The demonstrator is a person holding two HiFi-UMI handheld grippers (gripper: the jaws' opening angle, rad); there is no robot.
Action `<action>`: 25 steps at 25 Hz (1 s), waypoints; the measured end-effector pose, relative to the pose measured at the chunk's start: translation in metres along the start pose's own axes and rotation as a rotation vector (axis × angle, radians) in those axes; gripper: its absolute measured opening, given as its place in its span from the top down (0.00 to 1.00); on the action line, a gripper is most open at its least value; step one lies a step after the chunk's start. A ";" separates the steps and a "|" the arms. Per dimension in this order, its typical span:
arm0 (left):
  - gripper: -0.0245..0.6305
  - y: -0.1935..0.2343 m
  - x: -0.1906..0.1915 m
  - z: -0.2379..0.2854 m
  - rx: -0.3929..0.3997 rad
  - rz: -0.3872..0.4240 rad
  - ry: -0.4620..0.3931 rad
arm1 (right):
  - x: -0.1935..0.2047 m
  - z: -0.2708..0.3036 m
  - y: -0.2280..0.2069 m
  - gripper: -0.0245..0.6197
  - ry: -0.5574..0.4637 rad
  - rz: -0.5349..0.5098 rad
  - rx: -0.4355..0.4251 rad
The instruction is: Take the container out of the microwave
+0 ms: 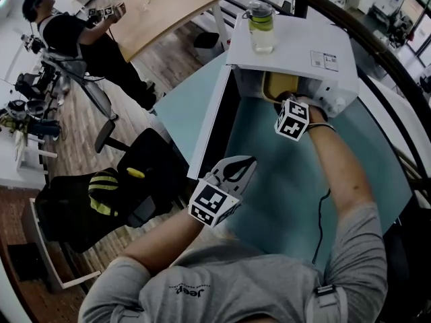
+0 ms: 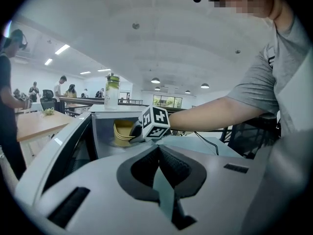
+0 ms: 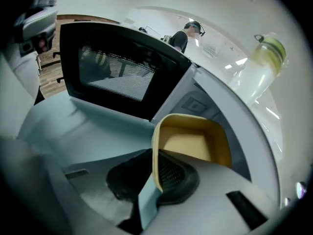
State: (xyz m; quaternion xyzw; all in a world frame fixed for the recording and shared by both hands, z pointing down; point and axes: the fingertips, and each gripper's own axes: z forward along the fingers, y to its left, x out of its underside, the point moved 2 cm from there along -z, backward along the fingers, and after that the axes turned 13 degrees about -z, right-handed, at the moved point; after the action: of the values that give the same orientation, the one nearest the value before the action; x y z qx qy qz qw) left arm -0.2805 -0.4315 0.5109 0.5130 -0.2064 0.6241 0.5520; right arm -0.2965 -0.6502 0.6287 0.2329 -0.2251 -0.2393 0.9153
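A white microwave [image 1: 289,49] stands on the teal table [image 1: 283,187] with its door [image 1: 214,123] swung open to the left. A yellow container [image 1: 279,86] sits at the mouth of the cavity. My right gripper [image 1: 284,101] reaches into the opening and is shut on the container's near wall [image 3: 156,151], one pad inside and one outside. The left gripper view shows the container [image 2: 122,131] and the right gripper [image 2: 133,133] at the opening. My left gripper [image 1: 246,161] hovers in front of the door's lower edge, shut [image 2: 157,150] with nothing between its pads.
A clear bottle with a green band [image 1: 260,27] stands on top of the microwave. A black cable [image 1: 322,214] runs across the table on the right. A black chair [image 1: 114,194] sits to the left, with a wooden table [image 1: 161,12] and a person [image 1: 67,32] beyond.
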 end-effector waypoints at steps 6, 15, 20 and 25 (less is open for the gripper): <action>0.94 -0.024 -0.007 -0.050 0.017 0.028 -0.054 | -0.027 -0.043 0.047 0.91 -0.003 0.035 -0.038; 0.94 -0.056 -0.011 -0.159 0.044 0.079 -0.141 | -0.091 -0.138 0.104 0.91 0.019 0.062 0.004; 0.94 -0.063 -0.034 -0.231 0.024 0.113 -0.216 | -0.136 -0.208 0.099 0.91 0.032 0.065 0.091; 0.94 -0.080 -0.059 -0.301 0.018 0.143 -0.288 | -0.191 -0.280 0.094 0.91 0.005 0.060 0.169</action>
State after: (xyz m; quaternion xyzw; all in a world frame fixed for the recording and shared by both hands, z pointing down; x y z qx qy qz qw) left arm -0.3408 -0.1868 0.3184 0.5859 -0.3138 0.5836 0.4664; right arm -0.2681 -0.3841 0.3998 0.3030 -0.2490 -0.1914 0.8997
